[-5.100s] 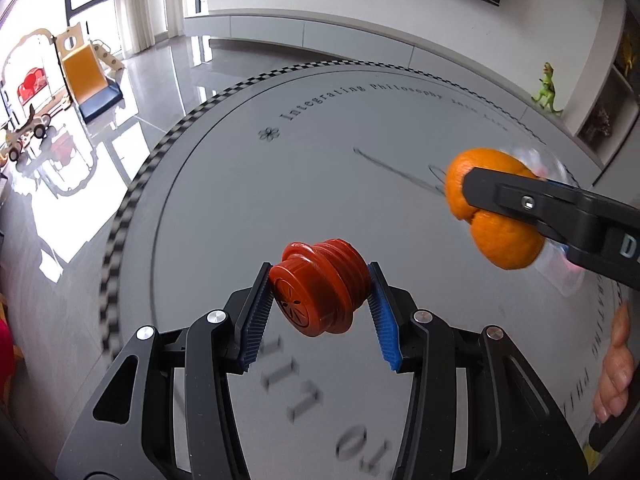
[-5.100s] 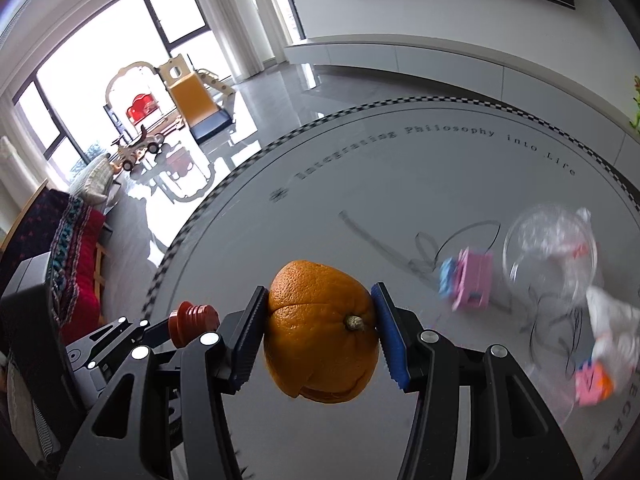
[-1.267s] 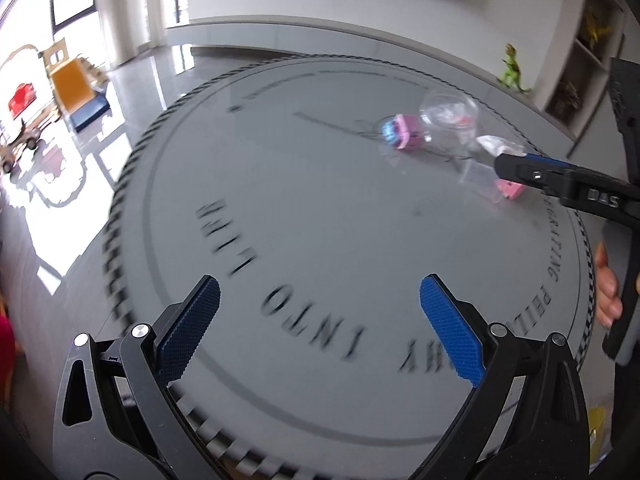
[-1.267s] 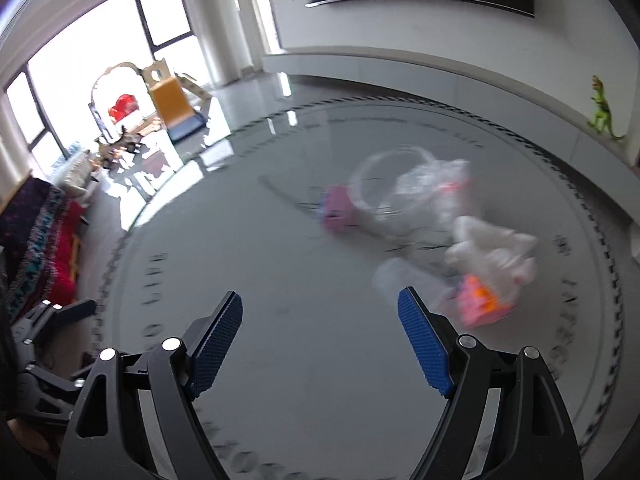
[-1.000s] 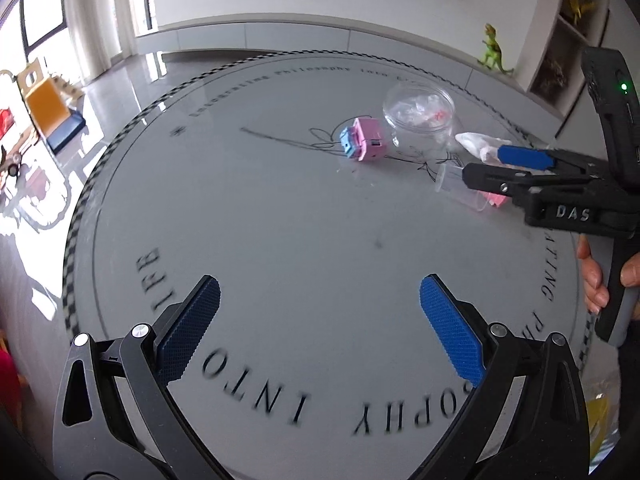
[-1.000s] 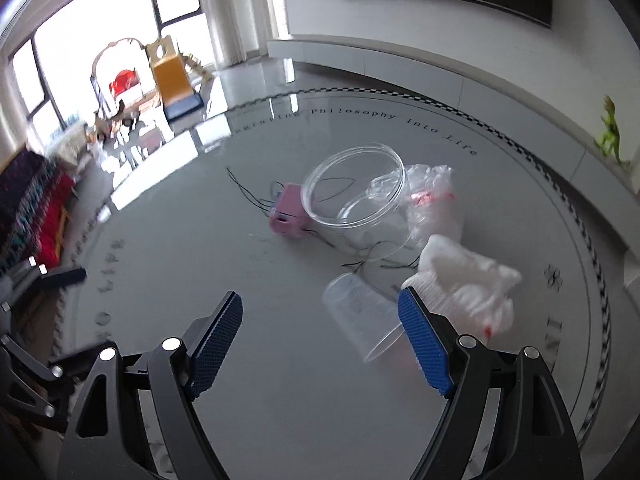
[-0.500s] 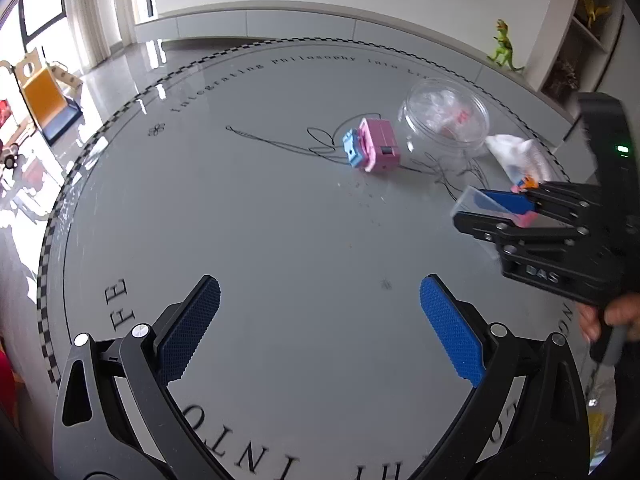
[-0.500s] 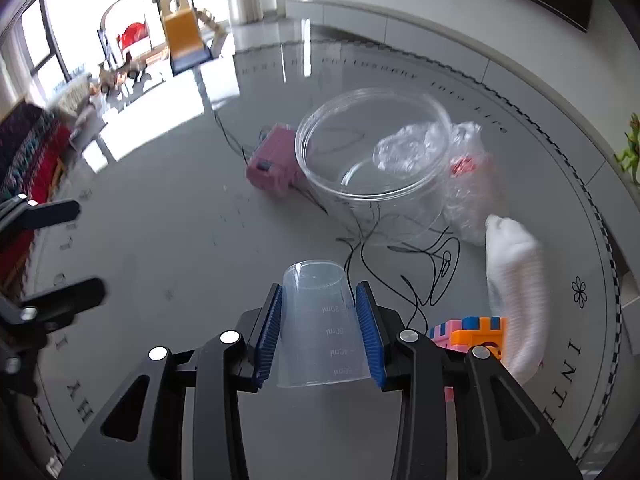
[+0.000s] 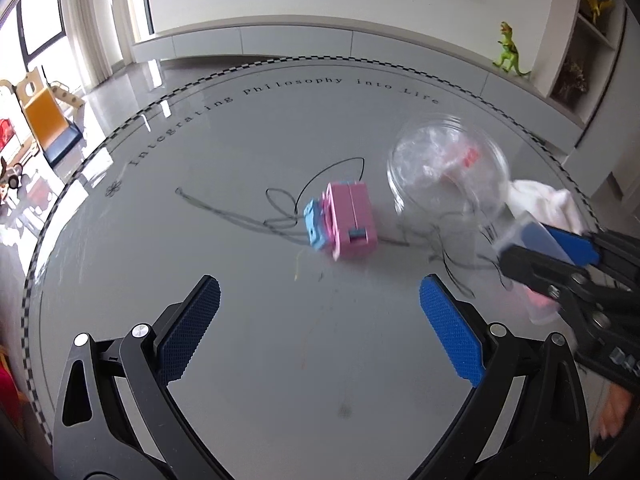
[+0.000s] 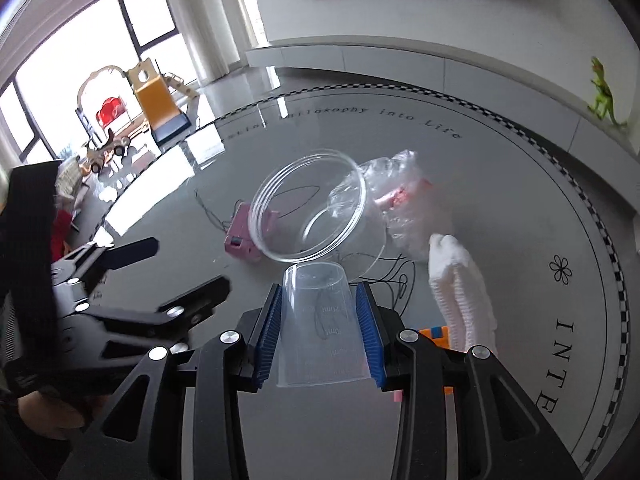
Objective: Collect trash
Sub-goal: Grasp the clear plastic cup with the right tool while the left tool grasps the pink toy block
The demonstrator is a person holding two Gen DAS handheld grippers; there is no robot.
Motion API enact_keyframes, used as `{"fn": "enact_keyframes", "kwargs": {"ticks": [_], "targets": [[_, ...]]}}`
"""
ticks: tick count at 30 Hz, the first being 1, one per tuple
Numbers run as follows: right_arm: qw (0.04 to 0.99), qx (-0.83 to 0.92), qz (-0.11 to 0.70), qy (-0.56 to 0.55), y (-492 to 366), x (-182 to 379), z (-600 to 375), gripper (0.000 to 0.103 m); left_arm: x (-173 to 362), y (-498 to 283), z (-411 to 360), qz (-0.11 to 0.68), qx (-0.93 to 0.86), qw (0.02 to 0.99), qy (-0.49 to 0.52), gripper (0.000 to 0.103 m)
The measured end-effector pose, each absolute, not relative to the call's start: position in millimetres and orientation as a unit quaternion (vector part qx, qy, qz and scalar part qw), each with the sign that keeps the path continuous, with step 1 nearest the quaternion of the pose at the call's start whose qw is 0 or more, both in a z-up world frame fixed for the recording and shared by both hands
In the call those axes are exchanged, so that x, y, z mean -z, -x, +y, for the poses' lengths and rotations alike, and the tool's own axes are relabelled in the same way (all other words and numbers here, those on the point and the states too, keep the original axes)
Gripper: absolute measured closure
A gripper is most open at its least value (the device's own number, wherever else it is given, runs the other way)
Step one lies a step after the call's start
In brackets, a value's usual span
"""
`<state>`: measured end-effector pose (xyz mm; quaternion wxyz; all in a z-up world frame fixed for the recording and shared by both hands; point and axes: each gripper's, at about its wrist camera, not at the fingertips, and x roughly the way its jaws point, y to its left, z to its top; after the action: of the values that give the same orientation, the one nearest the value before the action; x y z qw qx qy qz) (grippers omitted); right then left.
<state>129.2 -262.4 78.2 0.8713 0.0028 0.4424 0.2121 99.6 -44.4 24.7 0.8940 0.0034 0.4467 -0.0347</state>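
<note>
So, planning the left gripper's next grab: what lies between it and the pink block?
Bare tabletop only, seen in the left wrist view, between the open left gripper and pink block.

Clear measuring cup (image 10: 322,328), clamped base-forward, above glossy grey table (image 10: 520,184).

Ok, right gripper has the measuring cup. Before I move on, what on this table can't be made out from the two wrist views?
- orange and pink blocks: right wrist view, mostly hidden behind the right gripper and its clear measuring cup.
- crumpled plastic bag: contents unreadable through the film; in the left view the clear tub blurs it.
- white cloth: left wrist view, partly covered by the right gripper.
- thin black wire: motion-blurred; its ends are untraceable.
</note>
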Motion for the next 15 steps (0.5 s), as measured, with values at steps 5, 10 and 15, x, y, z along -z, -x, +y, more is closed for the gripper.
{"fn": "enact_keyframes", "kwargs": {"ticks": [5, 10, 15], "targets": [[0.876, -0.202, 0.438, -0.019, -133, -81, -274, 0.064, -19, -127, -45, 0.459, 0.04, 0.888, 0.005, 0.021], [0.884, -0.186, 0.426, -0.039, -143, -92, -284, 0.064, -12, -149, -49, 0.467, 0.035, 0.883, 0.003, 0.03], [0.888, -0.178, 0.421, -0.05, -143, -99, -280, 0.064, -4, -157, -45, 0.473, 0.029, 0.88, 0.017, 0.061]]}}
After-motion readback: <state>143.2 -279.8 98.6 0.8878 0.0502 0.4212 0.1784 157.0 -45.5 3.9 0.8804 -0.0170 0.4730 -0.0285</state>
